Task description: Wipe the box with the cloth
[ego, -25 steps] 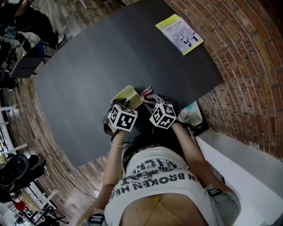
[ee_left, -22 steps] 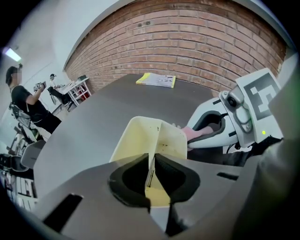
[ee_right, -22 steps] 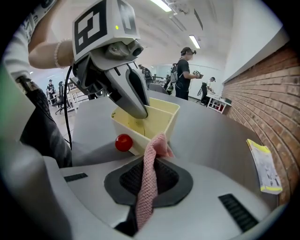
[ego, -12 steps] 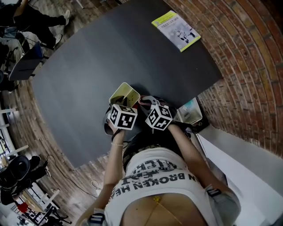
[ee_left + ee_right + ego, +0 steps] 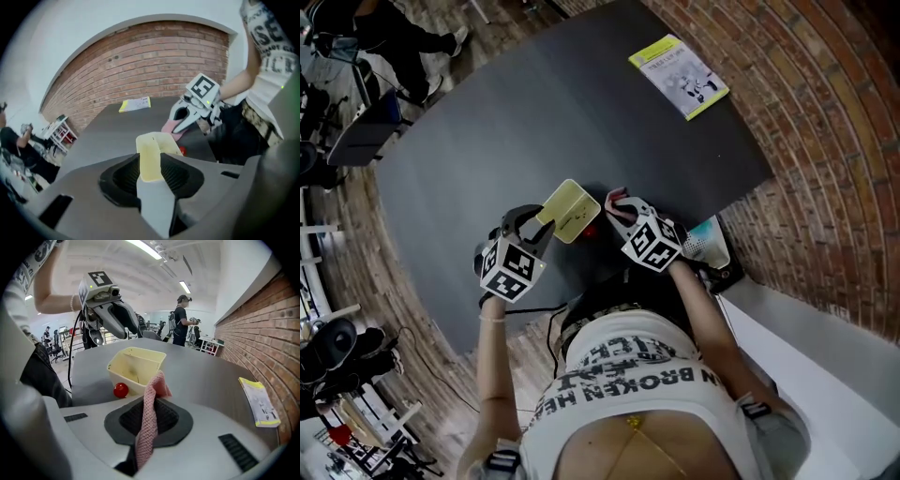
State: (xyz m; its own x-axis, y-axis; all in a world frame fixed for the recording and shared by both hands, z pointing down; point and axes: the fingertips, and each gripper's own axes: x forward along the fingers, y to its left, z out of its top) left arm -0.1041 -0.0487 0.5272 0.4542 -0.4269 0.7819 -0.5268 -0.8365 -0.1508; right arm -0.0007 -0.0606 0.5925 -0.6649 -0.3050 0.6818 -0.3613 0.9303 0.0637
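Clamping the cloth (image 5: 149,427) in the right gripper (image 5: 617,202) at three o'clock of the box (image 5: 572,211), with the left gripper (image 5: 530,223) at nine o'clock just opening, empty.

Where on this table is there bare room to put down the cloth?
The wide stretch of table beyond the box, up to the booklet at the far right corner, is bare. It is crowded only at the near edge, where box, red ball and cloth are close together.
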